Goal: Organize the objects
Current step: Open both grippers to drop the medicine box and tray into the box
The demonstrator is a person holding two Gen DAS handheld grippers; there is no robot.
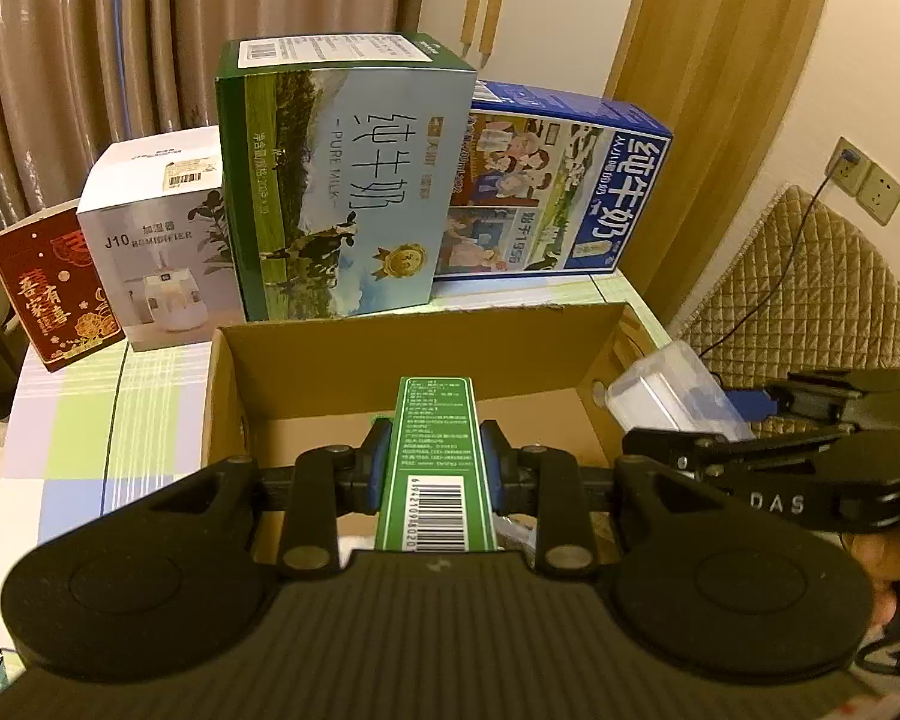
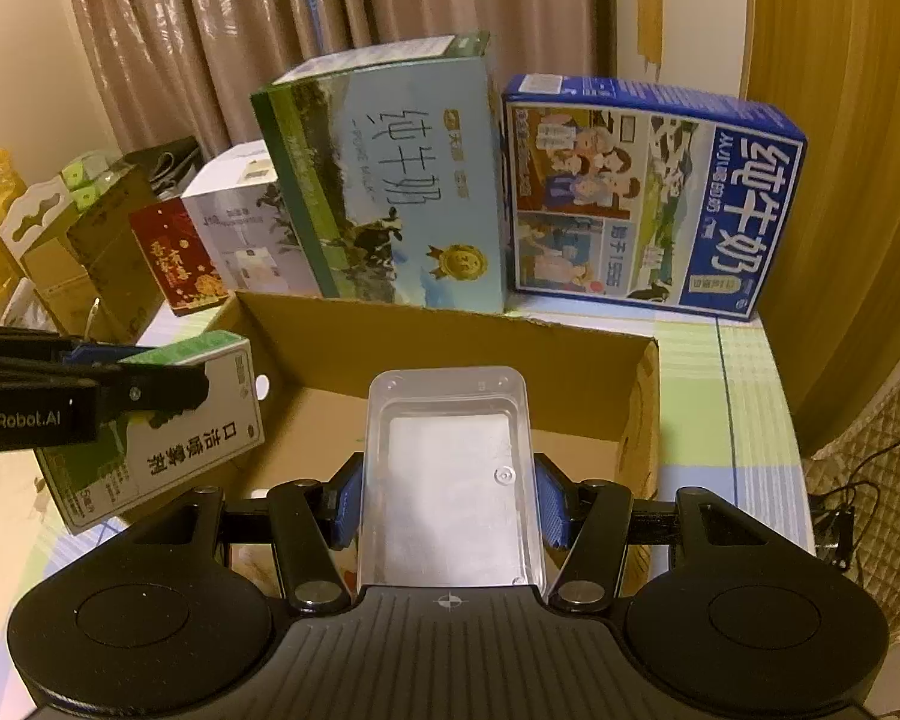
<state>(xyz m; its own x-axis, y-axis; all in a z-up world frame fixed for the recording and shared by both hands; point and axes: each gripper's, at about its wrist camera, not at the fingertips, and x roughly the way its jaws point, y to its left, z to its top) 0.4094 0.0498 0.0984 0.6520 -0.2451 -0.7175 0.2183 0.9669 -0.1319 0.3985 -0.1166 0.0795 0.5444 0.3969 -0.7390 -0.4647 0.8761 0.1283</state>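
Note:
My left gripper (image 1: 432,468) is shut on a slim green and white carton (image 1: 429,468) and holds it above the open cardboard box (image 1: 390,360). The same carton (image 2: 168,420) shows at the left of the right wrist view, by the box's left wall. My right gripper (image 2: 450,498) is shut on a clear plastic case (image 2: 450,474) and holds it over the cardboard box (image 2: 450,336). In the left wrist view the clear case (image 1: 666,396) and the right gripper (image 1: 780,438) hang at the box's right side.
Behind the box stand a green milk carton case (image 1: 342,192), a blue milk case (image 1: 558,198), a white humidifier box (image 1: 156,240) and a red box (image 1: 54,294), all on a checked tablecloth (image 1: 108,420). Curtains hang behind. A quilted chair (image 1: 810,282) stands at the right.

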